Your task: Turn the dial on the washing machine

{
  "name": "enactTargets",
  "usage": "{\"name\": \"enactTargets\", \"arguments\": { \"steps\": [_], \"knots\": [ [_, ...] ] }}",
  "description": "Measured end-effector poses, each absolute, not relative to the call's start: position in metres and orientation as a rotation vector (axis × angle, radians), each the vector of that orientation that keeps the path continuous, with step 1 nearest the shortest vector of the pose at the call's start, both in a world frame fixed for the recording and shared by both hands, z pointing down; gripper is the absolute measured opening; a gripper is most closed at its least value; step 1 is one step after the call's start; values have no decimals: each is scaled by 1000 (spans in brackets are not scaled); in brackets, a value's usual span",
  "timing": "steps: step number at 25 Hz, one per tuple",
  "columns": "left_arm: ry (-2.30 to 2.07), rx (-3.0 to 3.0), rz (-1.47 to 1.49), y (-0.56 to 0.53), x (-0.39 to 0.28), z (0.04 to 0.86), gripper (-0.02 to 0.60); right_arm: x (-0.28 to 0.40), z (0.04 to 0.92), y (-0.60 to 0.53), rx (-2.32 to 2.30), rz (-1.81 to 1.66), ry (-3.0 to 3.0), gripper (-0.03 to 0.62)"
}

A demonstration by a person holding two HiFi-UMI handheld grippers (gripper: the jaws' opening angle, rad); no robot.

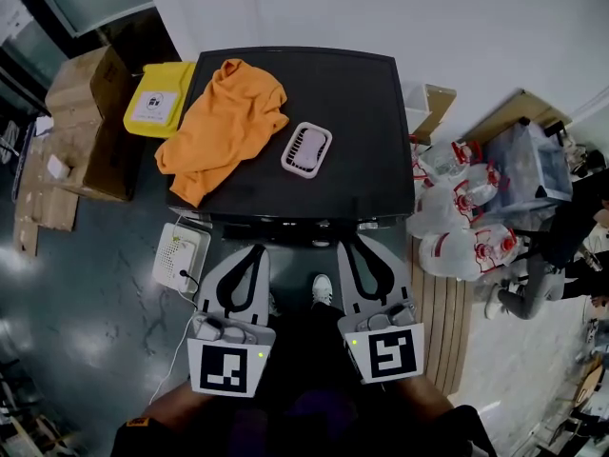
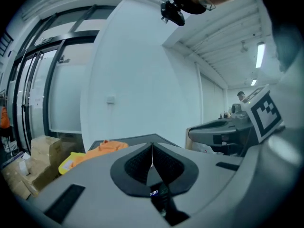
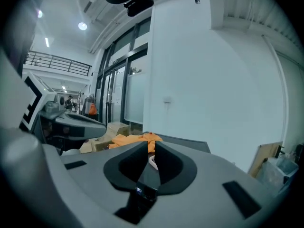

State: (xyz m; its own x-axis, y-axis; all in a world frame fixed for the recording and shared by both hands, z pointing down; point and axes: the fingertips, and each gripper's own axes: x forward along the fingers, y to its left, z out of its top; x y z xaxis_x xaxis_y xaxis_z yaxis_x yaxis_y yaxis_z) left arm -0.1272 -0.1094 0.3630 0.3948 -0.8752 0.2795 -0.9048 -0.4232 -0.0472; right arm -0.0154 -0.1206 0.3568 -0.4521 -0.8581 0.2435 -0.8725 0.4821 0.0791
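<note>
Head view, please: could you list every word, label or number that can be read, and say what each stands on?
No text can be read.
White label on the yellow bin: dark print, too small to read.
Clear plastic bags: red print, too blurred to read.
Cubes on the left gripper and right gripper: square marker patterns, no letters.

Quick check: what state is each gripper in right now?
The grey left gripper: closed, jaws together, holding nothing.
The grey right gripper: jaws a narrow gap apart, nothing between them.
</note>
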Motion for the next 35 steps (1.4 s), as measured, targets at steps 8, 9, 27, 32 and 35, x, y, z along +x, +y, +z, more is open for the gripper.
{"name": "enactTargets", "arguments": {
  "steps": [8,9,27,32,35],
  "knots": [
    [-1609,2531,443,-109,-124,364,11,-40,354,-109,1380,106,-2544,17],
    [-1607,2534,444,-108,-123,363,11,-42,354,-108,1363,110,-2550,17],
    [-1586,2540,456,-100,-124,365,11,-54,359,-96,1315,139,-2563,15],
    [-1582,2538,448,-100,-126,365,11,-57,359,-95,1313,148,-2565,15],
    [-1581,2548,454,-100,-127,365,11,-58,359,-96,1316,152,-2561,15]
  ]
}}
